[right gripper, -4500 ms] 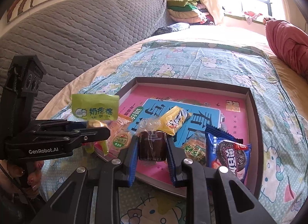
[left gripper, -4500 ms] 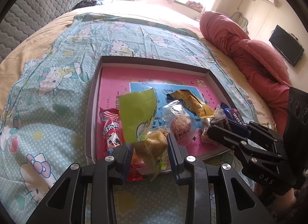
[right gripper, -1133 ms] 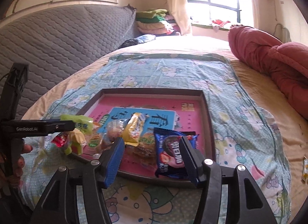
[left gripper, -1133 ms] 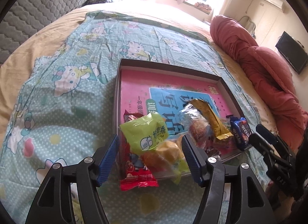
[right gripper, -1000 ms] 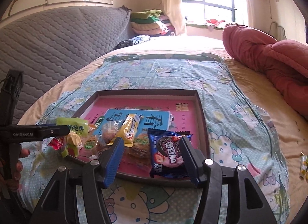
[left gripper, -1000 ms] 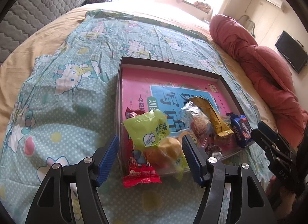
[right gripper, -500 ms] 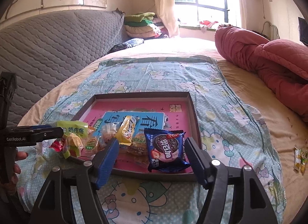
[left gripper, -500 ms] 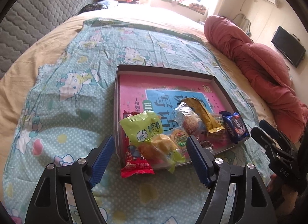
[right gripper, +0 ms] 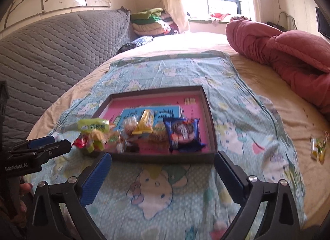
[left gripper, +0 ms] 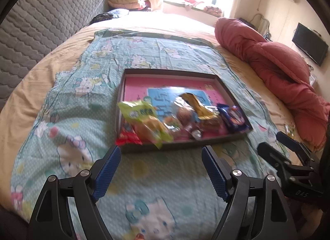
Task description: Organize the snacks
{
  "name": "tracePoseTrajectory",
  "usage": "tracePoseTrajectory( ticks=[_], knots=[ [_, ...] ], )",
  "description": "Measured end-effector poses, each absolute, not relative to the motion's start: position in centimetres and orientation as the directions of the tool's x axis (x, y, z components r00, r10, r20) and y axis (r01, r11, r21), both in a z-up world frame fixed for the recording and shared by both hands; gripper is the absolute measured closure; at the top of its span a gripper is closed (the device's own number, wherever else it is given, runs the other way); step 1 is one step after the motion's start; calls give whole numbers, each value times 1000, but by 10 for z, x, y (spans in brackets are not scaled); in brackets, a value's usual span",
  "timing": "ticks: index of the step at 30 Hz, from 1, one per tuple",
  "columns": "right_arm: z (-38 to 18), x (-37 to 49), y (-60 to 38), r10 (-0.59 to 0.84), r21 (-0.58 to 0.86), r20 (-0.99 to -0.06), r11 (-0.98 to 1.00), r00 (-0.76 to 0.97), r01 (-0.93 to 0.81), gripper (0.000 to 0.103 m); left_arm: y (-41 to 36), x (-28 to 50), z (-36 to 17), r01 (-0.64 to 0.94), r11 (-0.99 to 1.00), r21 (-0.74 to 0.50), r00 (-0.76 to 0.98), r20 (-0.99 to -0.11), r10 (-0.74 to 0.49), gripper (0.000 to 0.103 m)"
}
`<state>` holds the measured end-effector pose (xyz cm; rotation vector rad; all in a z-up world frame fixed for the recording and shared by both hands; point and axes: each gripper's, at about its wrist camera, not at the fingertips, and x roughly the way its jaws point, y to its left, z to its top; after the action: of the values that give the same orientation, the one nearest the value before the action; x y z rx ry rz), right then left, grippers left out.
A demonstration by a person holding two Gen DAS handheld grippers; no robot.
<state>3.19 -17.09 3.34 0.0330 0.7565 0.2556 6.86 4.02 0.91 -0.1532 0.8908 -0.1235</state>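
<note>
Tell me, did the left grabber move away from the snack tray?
Yes. The left gripper has backed off the tray, toward the bed's near edge; its opening jaws are empty.

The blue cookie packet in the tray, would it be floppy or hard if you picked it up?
The blue cookie packet would probably crinkle, since its wrapper looks thin and shiny. The round cookie pictured suggests something stiff but breakable inside. It looks light, lying flat in the tray.

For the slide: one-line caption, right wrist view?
Right gripper opening, empty, before the tray of snacks on the bed.
</note>
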Motion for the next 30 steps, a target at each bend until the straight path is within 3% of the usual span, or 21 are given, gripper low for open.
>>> tracePoseTrajectory(
  ticks=[15,30],
  knots=[
    [36,-11,-182,238,118,-702,968,672,-219,2,24,30,-1,19,986,-164,554,-819,-147,21],
    [33,-11,-178,229,95,-711,968,665,-231,2,20,31,-2,45,988,-149,568,-810,-148,21]
  ],
)
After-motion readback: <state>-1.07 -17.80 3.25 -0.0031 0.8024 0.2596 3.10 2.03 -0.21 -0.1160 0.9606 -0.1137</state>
